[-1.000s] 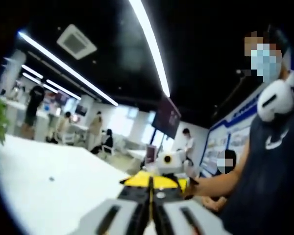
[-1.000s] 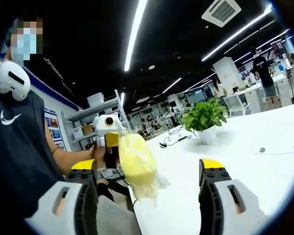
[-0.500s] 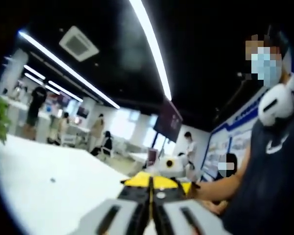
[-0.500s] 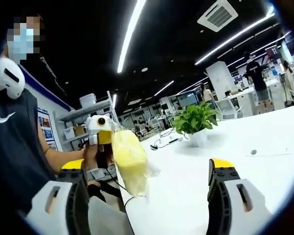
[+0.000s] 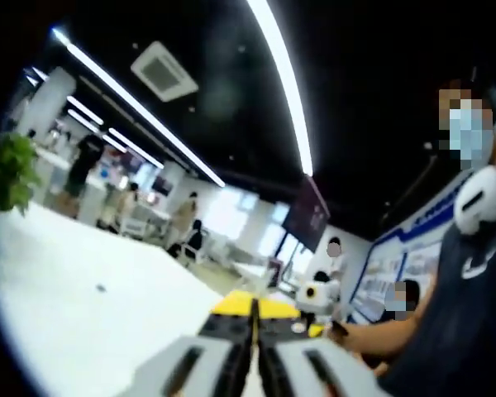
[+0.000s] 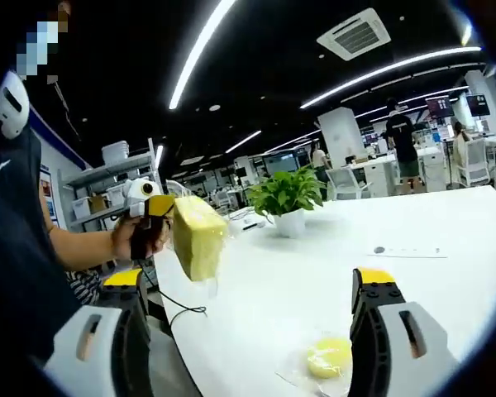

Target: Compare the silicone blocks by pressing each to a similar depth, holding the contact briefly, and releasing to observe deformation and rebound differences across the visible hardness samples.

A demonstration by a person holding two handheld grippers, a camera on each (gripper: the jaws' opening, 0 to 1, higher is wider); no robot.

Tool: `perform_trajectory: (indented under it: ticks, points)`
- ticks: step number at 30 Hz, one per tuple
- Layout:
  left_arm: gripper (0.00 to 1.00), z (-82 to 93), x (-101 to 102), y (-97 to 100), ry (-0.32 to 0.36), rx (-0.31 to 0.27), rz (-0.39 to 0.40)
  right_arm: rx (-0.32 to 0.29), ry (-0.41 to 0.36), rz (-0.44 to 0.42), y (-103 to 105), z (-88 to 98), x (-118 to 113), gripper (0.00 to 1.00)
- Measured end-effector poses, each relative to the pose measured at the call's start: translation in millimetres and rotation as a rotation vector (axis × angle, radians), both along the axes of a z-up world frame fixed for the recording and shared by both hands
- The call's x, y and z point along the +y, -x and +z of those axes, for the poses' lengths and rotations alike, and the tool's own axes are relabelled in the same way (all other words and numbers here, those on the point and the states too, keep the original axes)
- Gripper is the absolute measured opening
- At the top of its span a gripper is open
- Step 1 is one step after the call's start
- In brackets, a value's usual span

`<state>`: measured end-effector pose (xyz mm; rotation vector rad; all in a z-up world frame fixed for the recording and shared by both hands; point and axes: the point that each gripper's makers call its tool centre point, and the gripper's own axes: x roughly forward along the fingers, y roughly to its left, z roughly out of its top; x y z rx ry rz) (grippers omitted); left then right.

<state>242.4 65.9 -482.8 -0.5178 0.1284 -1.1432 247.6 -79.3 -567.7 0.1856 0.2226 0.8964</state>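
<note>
1. above the white tabletop [image 6: 314, 281], in the right gripper view, the left hand-held gripper [image 6: 167, 225] is clamped on a yellow silicone block [image 6: 196, 236] in a clear wrapper, held up in the air by a hand [image 6: 134, 240].
2. in the left gripper view, the left hand-held gripper's [image 5: 254, 310] jaws stand pressed together with only a thin seam between their yellow tips.
3. the right hand-held gripper [image 6: 248, 285] is spread wide, nothing between its jaws.
4. a second, round yellow silicone block [image 6: 329, 357] lies on the tabletop near the right jaw.
5. a potted plant [image 6: 286, 201] stands farther back on the tabletop.
</note>
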Motion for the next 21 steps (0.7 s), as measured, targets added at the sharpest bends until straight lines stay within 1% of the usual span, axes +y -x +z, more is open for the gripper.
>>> perform_trajectory:
  ticks: [2, 6, 7, 8, 9, 11, 14, 15, 17, 18, 20, 21]
  points:
    - [0.00, -3.3, 2, -2.1, 0.009, 0.014, 0.010, -0.029, 0.036, -0.040, -2, -4.8, -11, 0.96]
    - [0.00, -12.1, 4, -8.8, 0.023, 0.059, 0.031, -0.033, 0.071, -0.109, -3, -15.9, -31, 0.96]
    - [0.00, -14.9, 5, -10.3, 0.022, 0.074, 0.032, -0.033, 0.071, -0.112, -1, -18.9, -35, 0.96]
    - [0.00, -21.6, 5, -12.9, 0.009, 0.100, 0.037, -0.033, 0.072, -0.119, 0, -21.3, -38, 0.96]
    - [0.00, -25.7, 6, -14.8, -0.002, 0.110, 0.044, -0.037, 0.087, -0.136, 0, -26.2, -44, 0.96]
    - [0.00, -33.9, 7, -17.2, -0.012, 0.133, 0.050, -0.039, 0.119, -0.142, 4, -34.5, -50, 0.96]
    - [0.00, -39.7, 9, -18.6, 0.006, 0.156, 0.054, -0.043, 0.139, -0.148, 10, -42.7, -56, 0.96]
    - [0.00, -43.0, 11, -20.7, 0.013, 0.166, 0.065, -0.044, 0.171, -0.155, 12, -48.9, -60, 0.96]
    - [0.00, -49.4, 13, -22.9, 0.021, 0.192, 0.068, -0.044, 0.208, -0.165, 16, -56.4, -64, 0.96]
    - [0.00, -53.2, 14, -24.8, 0.019, 0.206, 0.078, -0.039, 0.210, -0.171, 18, -58.9, -65, 0.96]
    - [0.00, -60.6, 14, -26.1, 0.015, 0.221, 0.078, -0.035, 0.210, -0.195, 24, -64.2, -70, 0.96]
    - [0.00, -63.0, 15, -26.6, 0.017, 0.227, 0.081, -0.055, 0.221, -0.234, 25, -65.1, -76, 0.96]
